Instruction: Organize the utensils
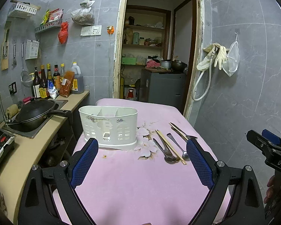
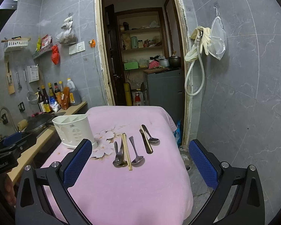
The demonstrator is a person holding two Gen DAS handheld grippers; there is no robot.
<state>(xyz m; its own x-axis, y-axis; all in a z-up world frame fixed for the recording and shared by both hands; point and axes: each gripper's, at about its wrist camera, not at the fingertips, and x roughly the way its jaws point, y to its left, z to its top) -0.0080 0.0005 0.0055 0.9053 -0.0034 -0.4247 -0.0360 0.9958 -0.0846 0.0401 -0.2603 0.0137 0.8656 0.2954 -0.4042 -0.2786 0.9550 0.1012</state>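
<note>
A white plastic utensil holder (image 1: 108, 126) with dividers stands on the pink cloth-covered table (image 1: 140, 183); it also shows in the right wrist view (image 2: 73, 129). Right of it lie metal spoons (image 1: 165, 151) and wooden chopsticks (image 1: 170, 147); in the right wrist view the spoons (image 2: 137, 158) and chopsticks (image 2: 127, 151) lie mid-table, with another spoon (image 2: 151, 137) and a dark utensil (image 2: 147, 143) further right. My left gripper (image 1: 142, 146) is open and empty above the table's near part. My right gripper (image 2: 140, 148) is open and empty, back from the utensils.
A counter with a sink and black wok (image 1: 35, 112) runs along the left, with sauce bottles (image 1: 54, 80) behind. A doorway (image 1: 155, 56) opens beyond the table. The tiled wall with a hose and gloves (image 1: 215, 56) is right. A glass jar (image 2: 185, 155) stands on the floor.
</note>
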